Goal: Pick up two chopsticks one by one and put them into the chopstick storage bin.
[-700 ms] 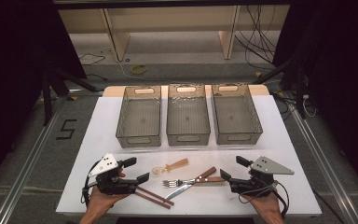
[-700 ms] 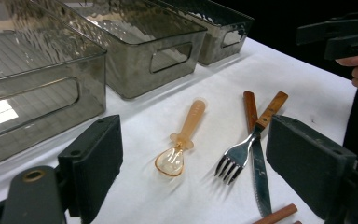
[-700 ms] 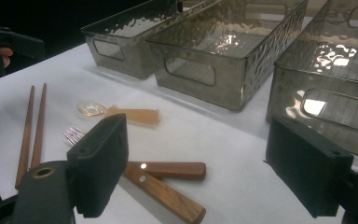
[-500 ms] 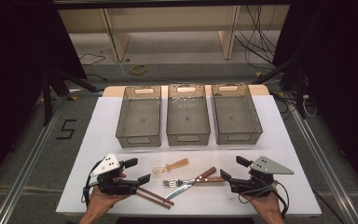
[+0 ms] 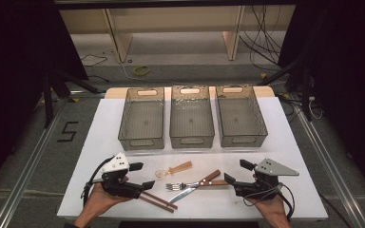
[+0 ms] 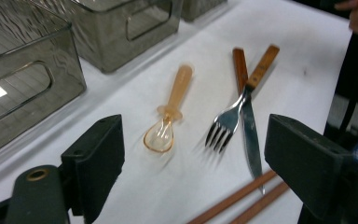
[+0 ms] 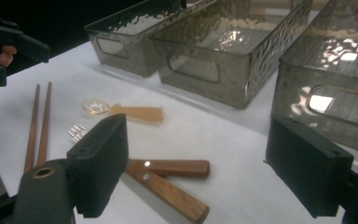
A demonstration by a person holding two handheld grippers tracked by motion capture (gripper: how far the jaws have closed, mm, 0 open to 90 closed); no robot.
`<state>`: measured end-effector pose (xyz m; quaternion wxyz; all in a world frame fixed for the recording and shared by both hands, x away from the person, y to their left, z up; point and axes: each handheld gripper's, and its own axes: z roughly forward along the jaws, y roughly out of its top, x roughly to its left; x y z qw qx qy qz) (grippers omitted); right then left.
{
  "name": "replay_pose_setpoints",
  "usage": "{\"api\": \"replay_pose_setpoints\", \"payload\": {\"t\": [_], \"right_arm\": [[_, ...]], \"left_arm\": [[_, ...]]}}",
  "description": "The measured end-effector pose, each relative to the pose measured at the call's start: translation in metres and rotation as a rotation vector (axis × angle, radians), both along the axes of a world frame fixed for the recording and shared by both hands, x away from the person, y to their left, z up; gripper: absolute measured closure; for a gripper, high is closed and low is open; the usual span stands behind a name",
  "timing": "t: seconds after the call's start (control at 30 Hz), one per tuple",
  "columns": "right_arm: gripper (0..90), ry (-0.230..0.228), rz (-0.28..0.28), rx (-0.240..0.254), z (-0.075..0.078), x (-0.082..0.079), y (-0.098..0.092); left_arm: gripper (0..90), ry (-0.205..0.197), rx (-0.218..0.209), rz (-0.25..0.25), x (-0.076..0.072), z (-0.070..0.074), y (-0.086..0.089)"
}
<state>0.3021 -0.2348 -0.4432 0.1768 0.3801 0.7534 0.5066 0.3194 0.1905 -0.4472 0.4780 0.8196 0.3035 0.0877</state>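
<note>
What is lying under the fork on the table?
The knife lies partly under the fork: the two cross near their wooden handles. The crossing hides a short stretch of the knife. Below both is the bare white table.

On the tabletop [image 5: 100, 142], the spoon [image 5: 173, 169] lies just behind the fork [image 5: 185, 184]. The knife [image 5: 197, 188] crosses the fork; the chopsticks [image 5: 157, 201] lie to its left. Three bins [image 5: 190, 116] stand in a row well behind it.

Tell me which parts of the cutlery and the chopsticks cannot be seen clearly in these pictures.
- Chopsticks: in the high view the near ends lie under the left gripper; in the left gripper view the bottom edge cuts them off.
- Fork: in the right gripper view its neck is behind the right gripper's near jaw.
- Knife: there the same jaw hides its blade.
- Fork tines: slightly blurred in the left gripper view.
</note>
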Motion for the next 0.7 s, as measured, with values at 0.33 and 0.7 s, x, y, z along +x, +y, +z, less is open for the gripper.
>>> {"api": "replay_pose_setpoints", "payload": {"t": [0.33, 0.7], "right_arm": [[21.4, 0.014, 0.014, -0.016, -0.0015, 0.0012, 0.002], [21.4, 0.027, 0.024, -0.011, -0.0017, 0.0018, 0.0021]], "left_arm": [[21.7, 0.08, 0.234, -0.125, 0.007, 0.0091, -0.0008], [28.1, 0.123, 0.374, -0.187, 0.0081, 0.0063, 0.0036]]}}
